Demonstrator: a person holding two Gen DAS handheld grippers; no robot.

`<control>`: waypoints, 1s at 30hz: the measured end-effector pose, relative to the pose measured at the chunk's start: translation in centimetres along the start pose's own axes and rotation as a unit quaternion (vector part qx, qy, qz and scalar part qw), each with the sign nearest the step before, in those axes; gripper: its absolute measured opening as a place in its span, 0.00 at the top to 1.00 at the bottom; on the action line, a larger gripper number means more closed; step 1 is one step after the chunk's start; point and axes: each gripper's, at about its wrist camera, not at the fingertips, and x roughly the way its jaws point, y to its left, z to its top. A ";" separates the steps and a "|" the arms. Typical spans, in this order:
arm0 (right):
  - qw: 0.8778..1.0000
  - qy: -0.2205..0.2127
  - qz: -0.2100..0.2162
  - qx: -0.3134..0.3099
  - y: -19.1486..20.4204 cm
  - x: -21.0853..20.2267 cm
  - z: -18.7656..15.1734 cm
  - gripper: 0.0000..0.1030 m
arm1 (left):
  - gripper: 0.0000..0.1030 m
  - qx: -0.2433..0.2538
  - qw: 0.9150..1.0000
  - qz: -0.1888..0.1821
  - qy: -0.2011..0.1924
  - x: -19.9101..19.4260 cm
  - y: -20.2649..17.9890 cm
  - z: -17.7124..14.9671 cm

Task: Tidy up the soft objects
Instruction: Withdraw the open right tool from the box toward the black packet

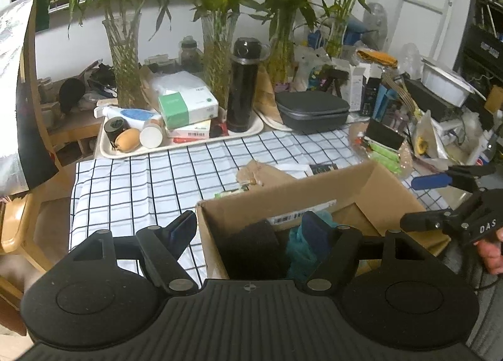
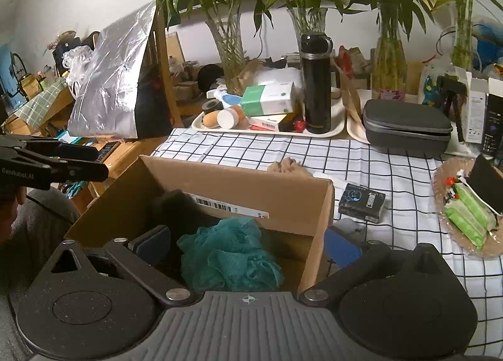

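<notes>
An open cardboard box (image 1: 314, 191) (image 2: 239, 185) stands at the near edge of the checked tablecloth. Inside lie a teal mesh puff (image 2: 229, 254) (image 1: 298, 244) and a black fuzzy thing (image 2: 179, 204) (image 1: 251, 241). My left gripper (image 1: 251, 229) is open and empty, straddling the box's left wall, one finger outside and one inside by the puff. My right gripper (image 2: 248, 244) is open and empty, straddling the box's right wall; it also shows in the left wrist view (image 1: 430, 200). A tan soft item (image 2: 284, 166) (image 1: 261, 172) lies on the cloth behind the box.
A dark packet (image 2: 361, 202) lies right of the box. A woven mat with green packs (image 2: 465, 213) is at the right. Trays (image 2: 333, 133) with a black flask (image 2: 316, 84), a grey case (image 2: 405, 125) and vases of bamboo line the back. A chair with a silver bag (image 2: 116, 84) stands left.
</notes>
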 end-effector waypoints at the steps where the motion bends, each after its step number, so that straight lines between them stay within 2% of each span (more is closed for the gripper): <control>1: 1.000 0.000 -0.001 0.001 0.0 0.0 0.0 0.00 | 0.29 -0.002 1.000 0.000 -0.004 0.0 0.1 0.0; 22: 0.999 0.006 -0.029 -0.034 0.8 0.9 0.0 0.00 | 0.29 -0.040 0.999 0.013 -0.027 3.9 2.5 2.2; 28: 1.000 0.000 -0.022 0.003 -0.3 1.8 0.4 0.00 | 0.29 -0.044 0.998 0.031 -0.019 5.7 3.4 2.7; 30: 1.000 -0.002 -0.018 0.018 -0.8 2.2 0.6 0.00 | 0.29 -0.052 0.998 0.026 -0.013 6.5 4.0 2.8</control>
